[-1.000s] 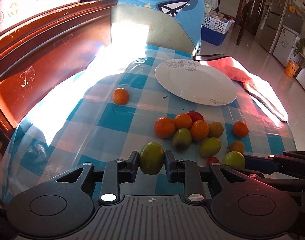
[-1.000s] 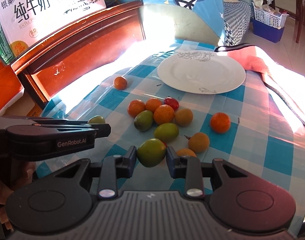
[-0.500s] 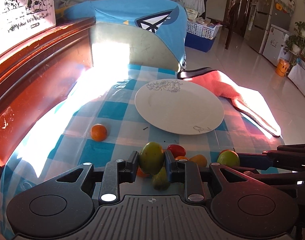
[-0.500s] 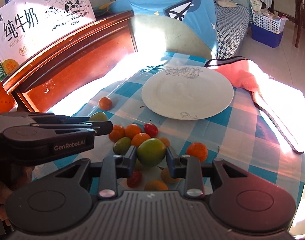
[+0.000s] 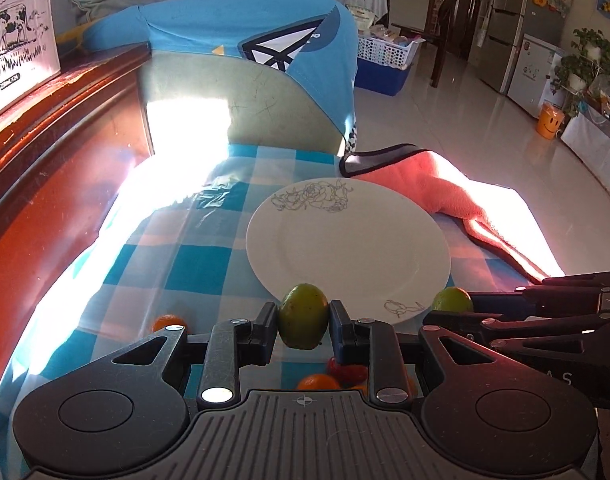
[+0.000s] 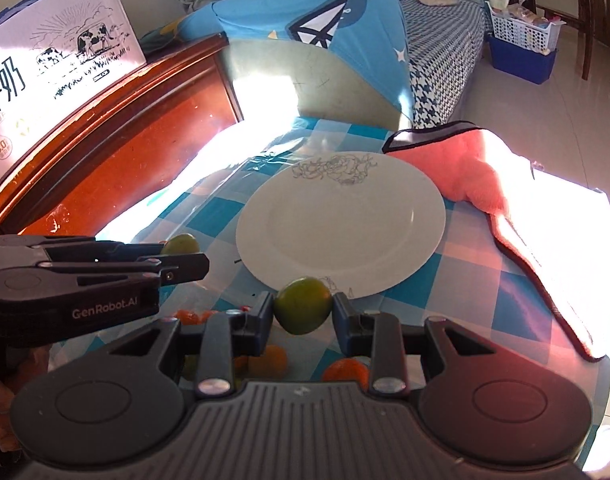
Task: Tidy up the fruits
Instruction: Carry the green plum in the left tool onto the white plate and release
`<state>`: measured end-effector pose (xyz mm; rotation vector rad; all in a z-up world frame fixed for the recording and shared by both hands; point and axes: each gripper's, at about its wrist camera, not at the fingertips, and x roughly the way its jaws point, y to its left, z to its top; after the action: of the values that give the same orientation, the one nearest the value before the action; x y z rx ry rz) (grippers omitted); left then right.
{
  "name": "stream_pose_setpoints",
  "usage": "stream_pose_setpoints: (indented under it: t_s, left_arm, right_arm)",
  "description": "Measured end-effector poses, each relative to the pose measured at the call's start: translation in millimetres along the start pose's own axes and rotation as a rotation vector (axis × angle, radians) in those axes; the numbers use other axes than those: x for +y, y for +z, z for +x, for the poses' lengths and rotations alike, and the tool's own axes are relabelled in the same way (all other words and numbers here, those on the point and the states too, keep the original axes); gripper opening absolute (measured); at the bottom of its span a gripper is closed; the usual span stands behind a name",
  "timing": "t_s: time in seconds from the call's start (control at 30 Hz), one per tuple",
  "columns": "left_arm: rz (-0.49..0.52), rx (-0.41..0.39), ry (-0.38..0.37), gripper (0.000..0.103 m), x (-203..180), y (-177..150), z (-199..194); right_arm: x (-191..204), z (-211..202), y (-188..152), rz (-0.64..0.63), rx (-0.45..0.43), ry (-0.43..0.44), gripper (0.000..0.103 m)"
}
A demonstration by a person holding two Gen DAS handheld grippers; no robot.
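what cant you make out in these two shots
- Loose fruit on the checked cloth: both views, mostly hidden under each gripper's body; only scraps of orange and red show, so no count.
- Whether either green fruit is over the plate or short of its rim: the low angle hides it.
- Milk carton: right wrist view, text cut by the left edge.
- Cloth by the wooden frame: both views, washed out by sun glare.

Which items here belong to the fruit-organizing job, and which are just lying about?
Job:
left gripper, shut on a green fruit
right gripper, shut on a second green fruit
white plate, nothing on it
loose oranges on the checked cloth

Lying about:
pink towel
milk carton
blue cushion
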<state>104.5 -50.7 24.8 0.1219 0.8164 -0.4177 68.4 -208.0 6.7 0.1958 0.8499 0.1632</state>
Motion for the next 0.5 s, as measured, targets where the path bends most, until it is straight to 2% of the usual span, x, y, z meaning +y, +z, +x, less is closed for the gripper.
stream_pose_setpoints:
  t_s: [0.17, 0.5]
  left_arm:
    - [0.027, -0.008, -0.024, 0.025, -1, 17, 20]
    - [0.009, 0.014, -0.053, 0.025, 2, 32, 63]
  right_arm:
    - [-7, 14, 12, -0.022, -0.002, -0.019, 0.032]
    - [-19, 48, 34, 0.007, 0.01, -0.035, 0.032]
